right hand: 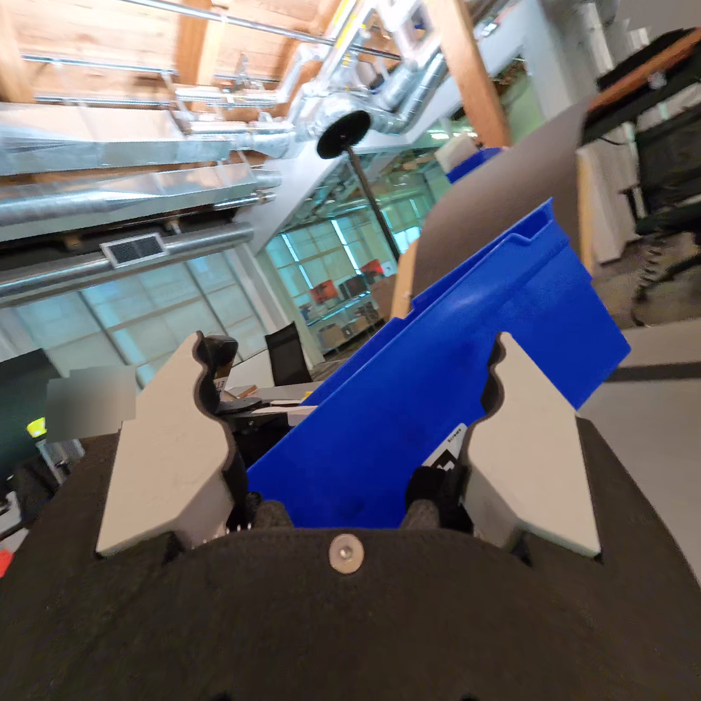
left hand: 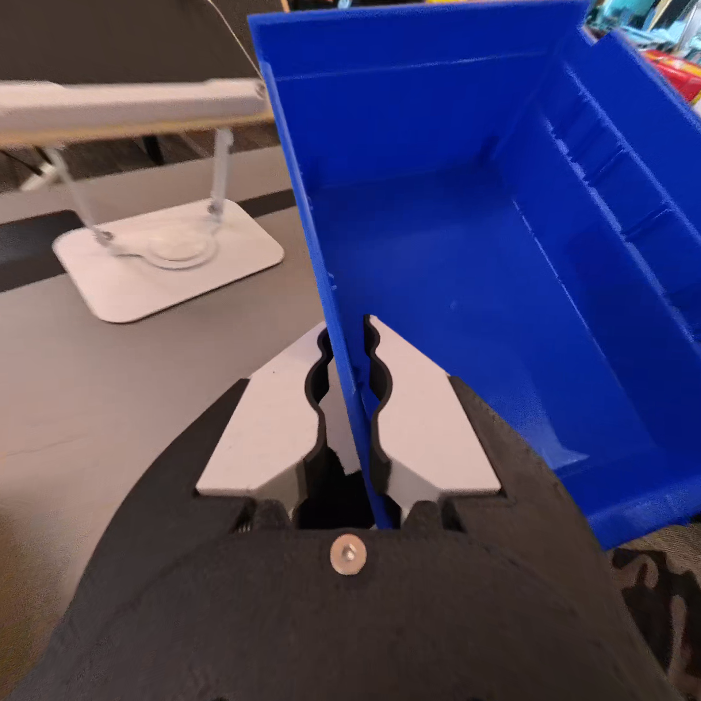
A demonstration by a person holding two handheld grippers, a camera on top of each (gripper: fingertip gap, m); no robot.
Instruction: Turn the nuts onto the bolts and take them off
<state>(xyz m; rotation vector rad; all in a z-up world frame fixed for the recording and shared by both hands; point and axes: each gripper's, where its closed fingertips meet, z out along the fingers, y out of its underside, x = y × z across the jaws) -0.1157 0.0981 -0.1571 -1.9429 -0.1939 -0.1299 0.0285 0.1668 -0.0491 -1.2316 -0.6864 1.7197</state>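
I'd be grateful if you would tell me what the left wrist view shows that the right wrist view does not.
Only the left wrist view shows the blue bin's empty inside, the left gripper shut on its side wall, and a white stand on the grey table.

Only the right wrist view shows the right gripper open around the bin's outside, plus ceiling ducts and windows.

Both show the blue bin.

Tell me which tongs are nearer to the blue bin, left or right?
Left. The left tongs are shut on a side wall of the blue bin. The right tongs are open, with the bin between their fingers but not gripped.
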